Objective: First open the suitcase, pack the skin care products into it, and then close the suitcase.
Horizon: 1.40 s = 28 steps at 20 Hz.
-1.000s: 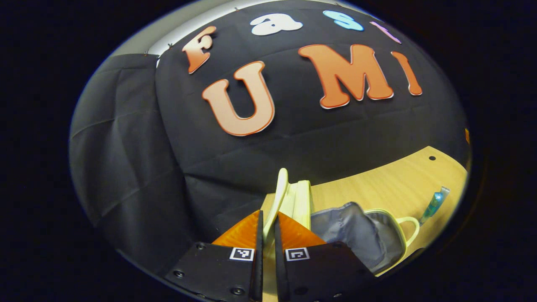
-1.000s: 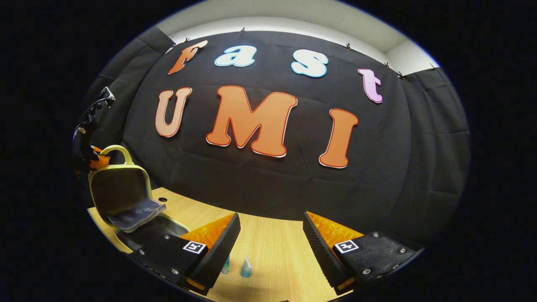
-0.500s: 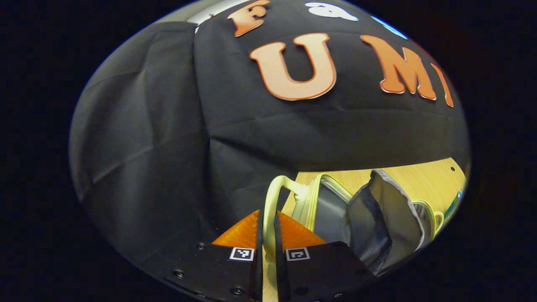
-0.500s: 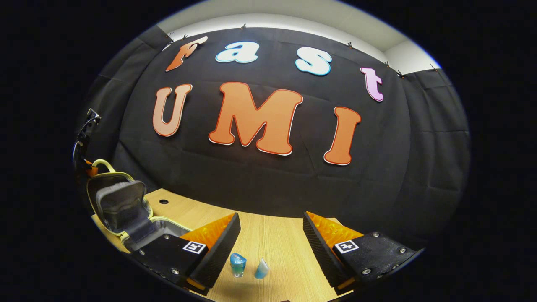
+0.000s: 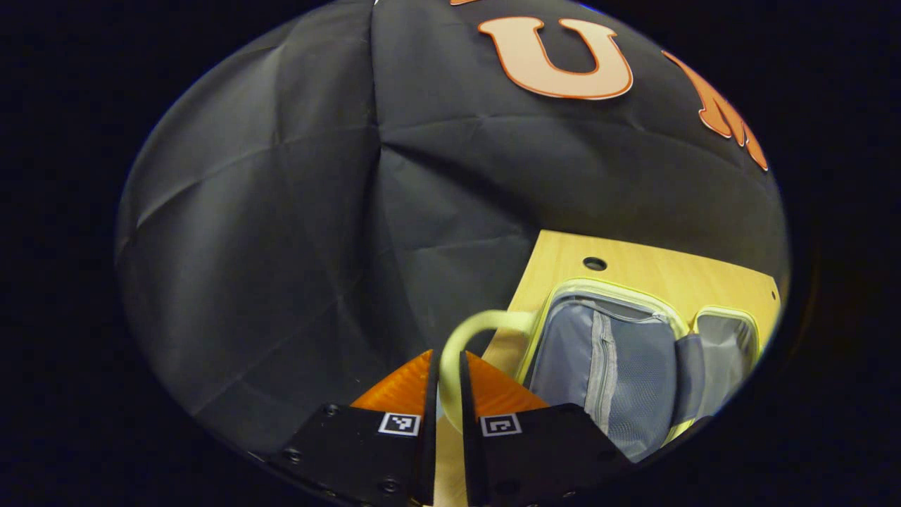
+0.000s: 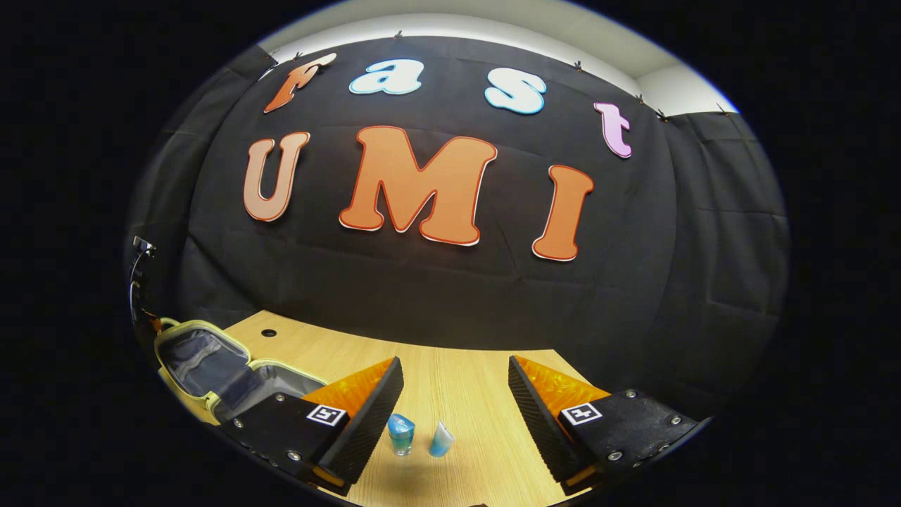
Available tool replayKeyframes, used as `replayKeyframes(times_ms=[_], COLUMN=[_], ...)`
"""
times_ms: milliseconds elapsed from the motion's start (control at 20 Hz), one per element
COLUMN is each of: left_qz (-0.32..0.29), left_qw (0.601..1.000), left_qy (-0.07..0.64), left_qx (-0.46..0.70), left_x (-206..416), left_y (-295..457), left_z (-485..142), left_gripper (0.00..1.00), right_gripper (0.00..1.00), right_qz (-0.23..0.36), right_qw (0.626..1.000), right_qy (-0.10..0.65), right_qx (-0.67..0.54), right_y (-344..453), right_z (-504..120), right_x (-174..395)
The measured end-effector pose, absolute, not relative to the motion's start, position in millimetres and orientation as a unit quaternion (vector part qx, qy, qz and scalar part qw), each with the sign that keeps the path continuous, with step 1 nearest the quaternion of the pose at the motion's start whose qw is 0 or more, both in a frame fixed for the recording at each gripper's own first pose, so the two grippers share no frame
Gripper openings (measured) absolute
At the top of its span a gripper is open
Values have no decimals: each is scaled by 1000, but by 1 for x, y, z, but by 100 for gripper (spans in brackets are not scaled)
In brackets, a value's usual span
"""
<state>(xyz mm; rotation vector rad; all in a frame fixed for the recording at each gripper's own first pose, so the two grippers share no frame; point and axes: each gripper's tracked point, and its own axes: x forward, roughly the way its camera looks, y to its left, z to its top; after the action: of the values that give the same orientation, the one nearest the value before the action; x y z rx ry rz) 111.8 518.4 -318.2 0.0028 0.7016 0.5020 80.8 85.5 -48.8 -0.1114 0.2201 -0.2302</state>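
In the left gripper view, the small suitcase [image 5: 605,366] lies open on the wooden table, showing its grey lining and zipped mesh pocket. Its pale yellow handle [image 5: 486,320] runs down between my fingers, and my left gripper [image 5: 447,359] is shut on it. The suitcase's other half [image 5: 728,345] lies beyond the lid. In the right gripper view, my right gripper [image 6: 456,394] hangs open above the table. Between its fingers stand a small blue bottle [image 6: 401,433] and a pale blue tube [image 6: 441,440]. The open suitcase [image 6: 204,359] lies far to the left.
A round cable hole [image 5: 595,263] sits in the table near the suitcase's far corner, also visible as the hole [image 6: 269,332] from the right. The black cloth wall runs close behind the table [image 6: 457,366]. The left gripper's rig [image 6: 141,282] shows at the left edge.
The left gripper swung the lid by its handle from upright down to lying flat open. The right gripper shifted slightly, bringing the two skin care items further into view between its fingers.
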Motion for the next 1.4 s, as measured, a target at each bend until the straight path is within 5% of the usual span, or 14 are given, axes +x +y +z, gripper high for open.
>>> replayKeyframes(times_ms=[150,250,500,550,850,1400], left_qz=[233,215,167,157,77,-103], left_qw=[925,937,959,963,982,971], left_qy=[299,274,231,220,175,213], left_qx=[1,18,9,7,5,9], left_x=[112,118,127,128,143,128], left_y=[497,476,391,368,231,-17], left_z=[-282,-262,-200,-188,-150,-203], left_gripper=[19,40,50,63,86,93], right_gripper=[95,95,95,95,95,96], right_qz=[-114,-110,-76,-68,-19,52], right_qw=[987,987,991,991,992,986], right_qy=[99,99,103,105,122,151], right_qx=[-60,-61,-49,-49,-36,-35], right_y=[79,76,70,68,54,19], right_z=[-48,-53,-66,-71,-96,-130], right_x=[76,74,73,72,70,58])
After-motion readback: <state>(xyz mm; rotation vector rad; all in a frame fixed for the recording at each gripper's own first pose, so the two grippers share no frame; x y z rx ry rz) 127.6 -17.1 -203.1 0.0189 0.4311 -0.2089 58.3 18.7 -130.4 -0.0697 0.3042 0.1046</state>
